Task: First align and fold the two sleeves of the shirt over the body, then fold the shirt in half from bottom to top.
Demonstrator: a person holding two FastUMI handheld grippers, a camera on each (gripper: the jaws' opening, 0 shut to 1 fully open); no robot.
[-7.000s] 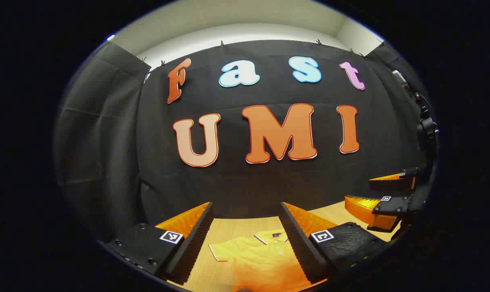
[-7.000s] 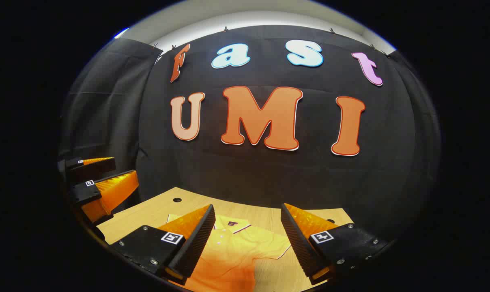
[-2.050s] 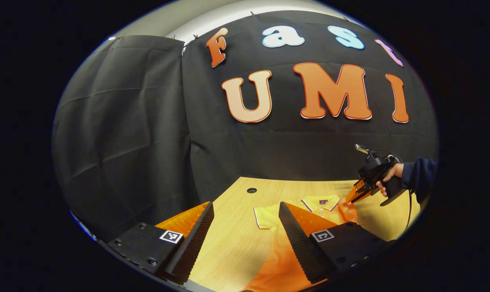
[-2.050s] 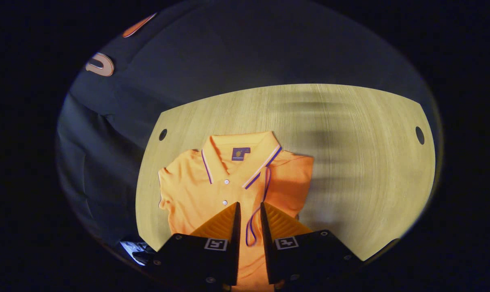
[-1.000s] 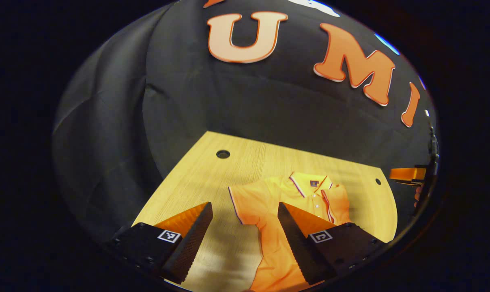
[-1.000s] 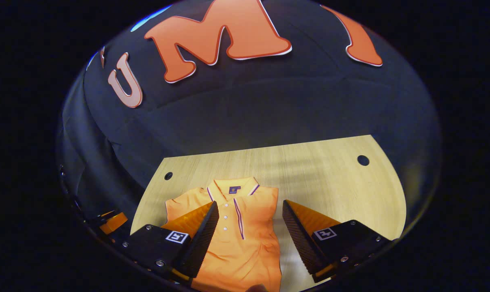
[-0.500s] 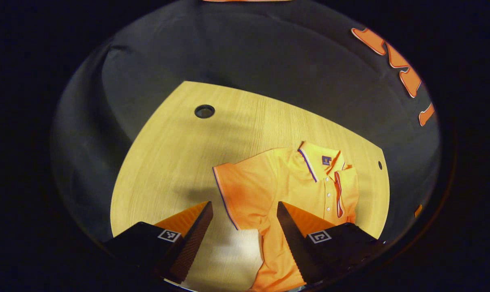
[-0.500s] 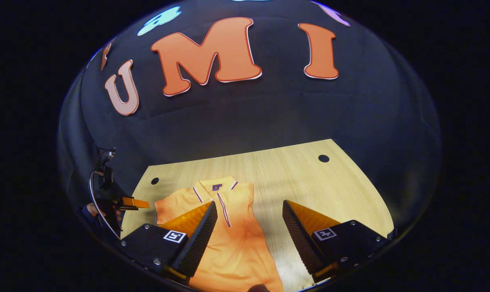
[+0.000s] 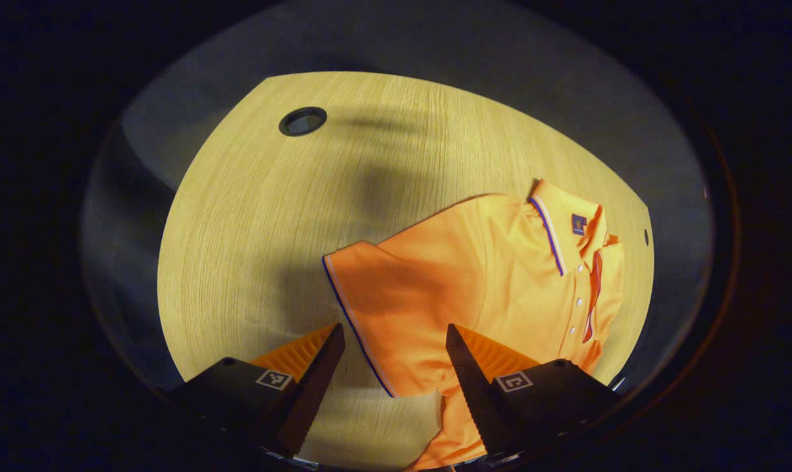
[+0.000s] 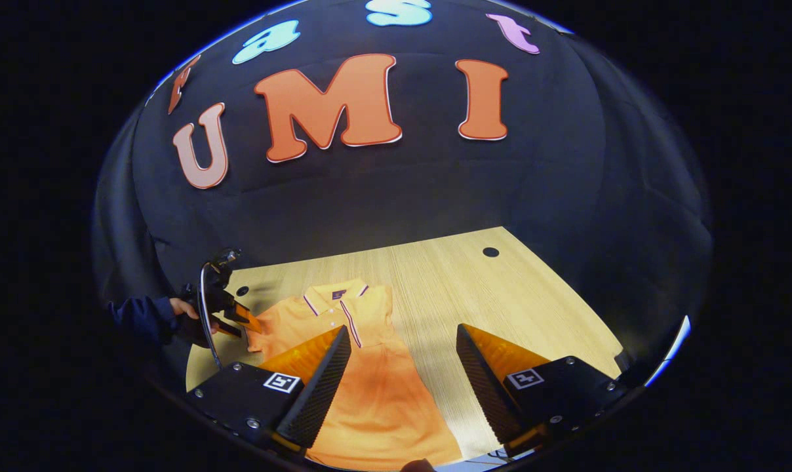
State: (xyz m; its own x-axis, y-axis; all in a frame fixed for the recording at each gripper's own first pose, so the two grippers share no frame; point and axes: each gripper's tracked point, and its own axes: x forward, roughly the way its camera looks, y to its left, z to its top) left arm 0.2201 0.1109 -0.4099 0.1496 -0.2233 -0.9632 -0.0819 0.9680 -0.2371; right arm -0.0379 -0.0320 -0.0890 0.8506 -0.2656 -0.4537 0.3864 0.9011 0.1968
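In the left gripper view the left gripper hangs over the table with its jaws spread wide and nothing between them; the trimmed cuff of the shirt's sleeve lies in the gap below, at about 6 o'clock, but the fingers do not press on it. Whether they touch the cloth I cannot tell. The shirt lies flat on the table from 6 toward 3 o'clock, collar at 3, with the far sleeve already folded over the body beside the buttons.

In the right gripper view the right gripper is released too, jaws wide apart and empty, above the lower body of the shirt, which runs from 6 up toward its collar at about 8 o'clock. At 9 o'clock a hand in a dark sleeve holds the left gripper at the shirt's outstretched sleeve.

Half a second ago the left gripper was higher and farther off; it has come down toward the sleeve. The right gripper has drawn back slightly.
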